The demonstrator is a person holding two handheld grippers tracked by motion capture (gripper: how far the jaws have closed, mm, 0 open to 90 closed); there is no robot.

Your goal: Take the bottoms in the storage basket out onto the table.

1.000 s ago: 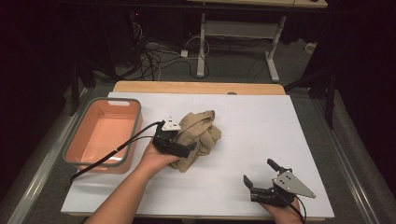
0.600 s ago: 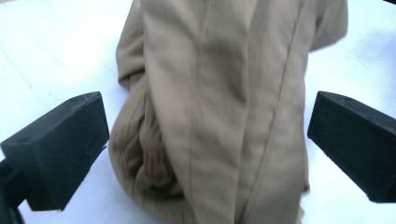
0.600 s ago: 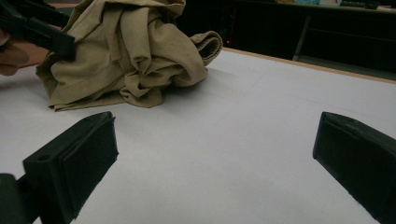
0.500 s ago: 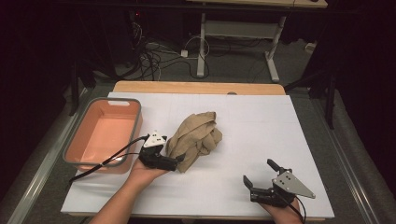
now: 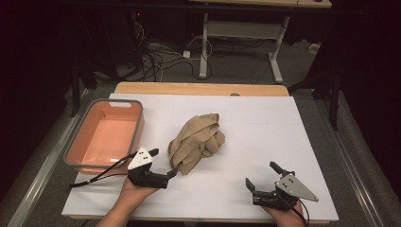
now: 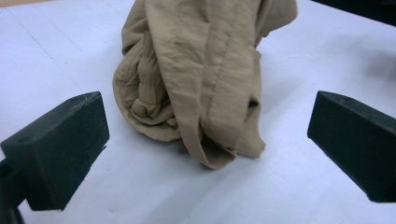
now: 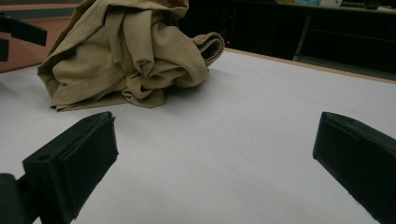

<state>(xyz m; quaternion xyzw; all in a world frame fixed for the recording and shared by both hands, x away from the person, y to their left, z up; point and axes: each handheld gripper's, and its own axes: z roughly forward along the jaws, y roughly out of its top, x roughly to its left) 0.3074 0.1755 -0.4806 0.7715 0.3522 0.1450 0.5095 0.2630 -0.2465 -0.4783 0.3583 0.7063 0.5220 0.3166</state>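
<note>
A crumpled tan cloth [image 5: 197,141] lies in a heap near the middle of the white table [image 5: 265,123]. My left gripper [image 5: 163,163] sits just off the cloth's near left corner, open, with nothing between its jaws; in the left gripper view the cloth [image 6: 201,79] lies a short way beyond the two black pads [image 6: 60,144]. My right gripper [image 5: 261,176] rests near the front right edge of the table, open and empty. In the right gripper view the cloth [image 7: 126,51] lies farther off at the upper left.
An orange tub with a grey rim [image 5: 135,127] stands empty at the left of the table. A wooden strip [image 5: 198,88] runs along the far edge. Cables and desk legs [image 5: 205,42] lie on the floor beyond.
My left gripper has let go of the cloth and drawn back toward the near edge, its jaws now open. The cloth has settled on the table. The right gripper has stayed put.
</note>
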